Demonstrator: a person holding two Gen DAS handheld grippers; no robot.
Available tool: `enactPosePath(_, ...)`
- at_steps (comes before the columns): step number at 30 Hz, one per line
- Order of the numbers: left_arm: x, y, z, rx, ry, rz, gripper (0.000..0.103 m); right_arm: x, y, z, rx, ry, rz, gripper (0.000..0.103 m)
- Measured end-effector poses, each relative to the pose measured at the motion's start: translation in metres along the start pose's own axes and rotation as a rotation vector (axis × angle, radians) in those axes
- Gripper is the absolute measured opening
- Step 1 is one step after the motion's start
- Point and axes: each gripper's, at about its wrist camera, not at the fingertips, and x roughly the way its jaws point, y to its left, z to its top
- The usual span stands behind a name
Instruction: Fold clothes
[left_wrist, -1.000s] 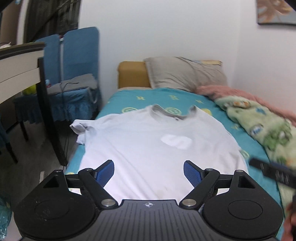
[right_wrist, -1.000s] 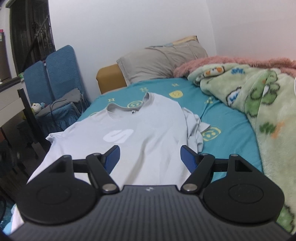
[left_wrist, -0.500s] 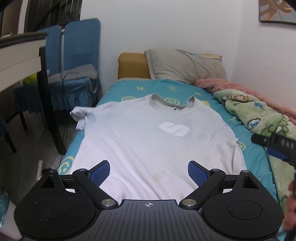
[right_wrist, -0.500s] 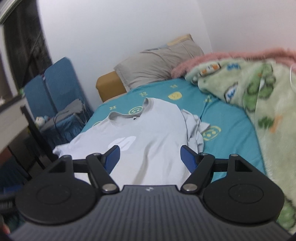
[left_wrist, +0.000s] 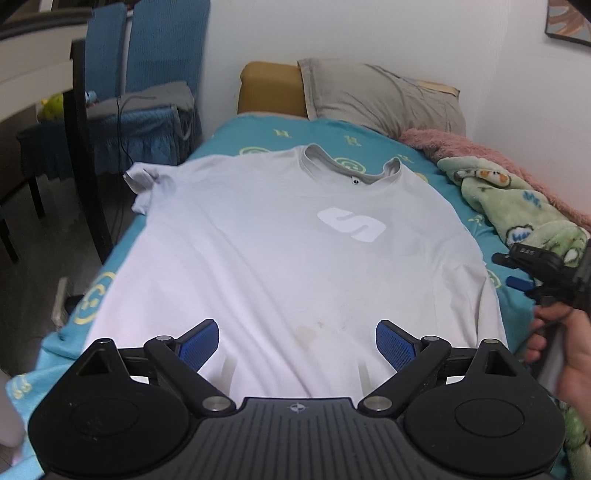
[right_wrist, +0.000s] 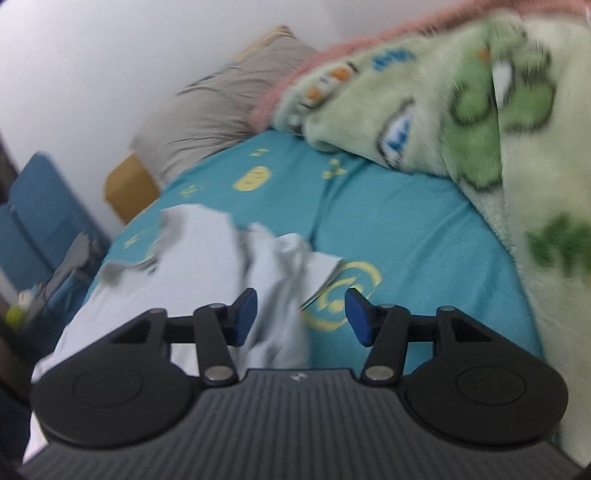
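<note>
Hand-held gripper (left_wrist: 295, 341) above white T-shirt (left_wrist: 288, 251)

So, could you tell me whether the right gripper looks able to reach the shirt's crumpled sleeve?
Probably yes: the right gripper, fingers apart and closing, points straight at the crumpled sleeve with nothing between.

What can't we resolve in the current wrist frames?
- T-shirt hem: left wrist view, hidden behind the left gripper body.
- Bunched sleeve: right wrist view, motion blur; whether the right gripper touches it is unclear.
- Wall picture: left wrist view, cut off by the frame edge.
</note>
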Motion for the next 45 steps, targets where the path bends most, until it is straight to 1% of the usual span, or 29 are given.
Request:
enactPosePath(1,0.004,0.000,0.001,-0.007,0.006,-0.005,0.094,0.011,-0.006,0.001,0.033,0.006,0.012,0.048)
enactPosePath(3,0.013,0.000,0.003,-0.029,0.016,-0.011,0.094,0.032,-0.015,0.000,0.064,0.031,0.026,0.039)
enactPosePath(4,0.017,0.000,0.004,-0.043,0.024,-0.015,0.094,0.040,-0.018,-0.001,0.067,0.045,0.024,0.036)
enactPosePath(5,0.022,0.001,0.005,-0.061,0.036,-0.022,0.094,0.047,-0.021,-0.001,0.086,0.051,0.029,0.025)
enactPosePath(6,0.027,0.002,0.005,-0.080,0.051,-0.032,0.094,0.052,-0.024,0.000,0.109,0.055,0.037,0.019)
enactPosePath(9,0.041,0.006,0.004,-0.138,0.093,-0.053,0.094,0.065,-0.022,0.007,0.115,0.067,0.054,0.018)
enactPosePath(11,0.047,0.009,0.003,-0.166,0.117,-0.058,0.094,0.071,-0.012,0.010,0.053,0.071,0.048,0.019)
enactPosePath(12,0.048,0.010,0.002,-0.176,0.126,-0.062,0.093,0.074,-0.007,0.012,0.019,0.073,0.044,0.011)
enactPosePath(14,0.047,0.010,0.002,-0.180,0.119,-0.059,0.093,0.076,-0.001,0.016,-0.004,0.071,0.043,0.005)
enactPosePath(16,0.043,0.010,0.003,-0.177,0.103,-0.051,0.093,0.071,0.005,0.023,-0.042,0.036,0.029,0.004)
enactPosePath(21,0.036,0.012,0.007,-0.190,0.077,-0.041,0.093,0.051,0.010,0.067,-0.087,-0.088,-0.045,0.004)
enactPosePath(23,0.034,0.013,0.009,-0.197,0.068,-0.038,0.093,0.045,0.011,0.091,-0.122,-0.139,-0.092,0.004)
enactPosePath(26,0.033,0.013,0.010,-0.192,0.054,-0.033,0.093,0.042,0.015,0.123,-0.207,-0.203,-0.202,0.004)
enactPosePath(28,0.033,0.011,0.012,-0.187,0.050,-0.032,0.093,0.045,0.014,0.136,-0.248,-0.215,-0.263,0.004)
enactPosePath(29,0.033,0.010,0.013,-0.186,0.048,-0.035,0.093,0.046,0.013,0.138,-0.259,-0.211,-0.278,0.004)
enactPosePath(31,0.033,0.008,0.014,-0.178,0.041,-0.037,0.093,0.051,0.009,0.137,-0.250,-0.184,-0.275,0.006)
enactPosePath(34,0.030,0.004,0.015,-0.155,0.027,-0.034,0.093,0.056,0.009,0.124,-0.234,-0.136,-0.266,0.007)
enactPosePath(37,0.023,0.004,0.016,-0.139,0.002,-0.024,0.093,0.051,0.016,0.106,-0.223,-0.073,-0.232,0.011)
enactPosePath(38,0.019,0.004,0.017,-0.130,-0.008,-0.016,0.093,0.046,0.019,0.099,-0.220,-0.055,-0.213,0.022)
enactPosePath(39,0.016,0.005,0.017,-0.120,-0.019,-0.005,0.093,0.040,0.022,0.091,-0.215,-0.042,-0.194,0.049)
enactPosePath(40,0.013,0.006,0.018,-0.112,-0.030,0.006,0.093,0.032,0.026,0.083,-0.206,-0.043,-0.175,0.063)
enactPosePath(41,0.009,0.007,0.018,-0.106,-0.040,0.015,0.093,0.022,0.029,0.074,-0.195,-0.047,-0.157,0.079)
enactPosePath(43,0.001,0.010,0.017,-0.099,-0.056,0.023,0.093,0.001,0.033,0.059,-0.155,-0.047,-0.110,0.078)
enactPosePath(45,-0.006,0.013,0.017,-0.096,-0.068,0.029,0.093,-0.017,0.031,0.045,-0.079,-0.014,-0.058,0.078)
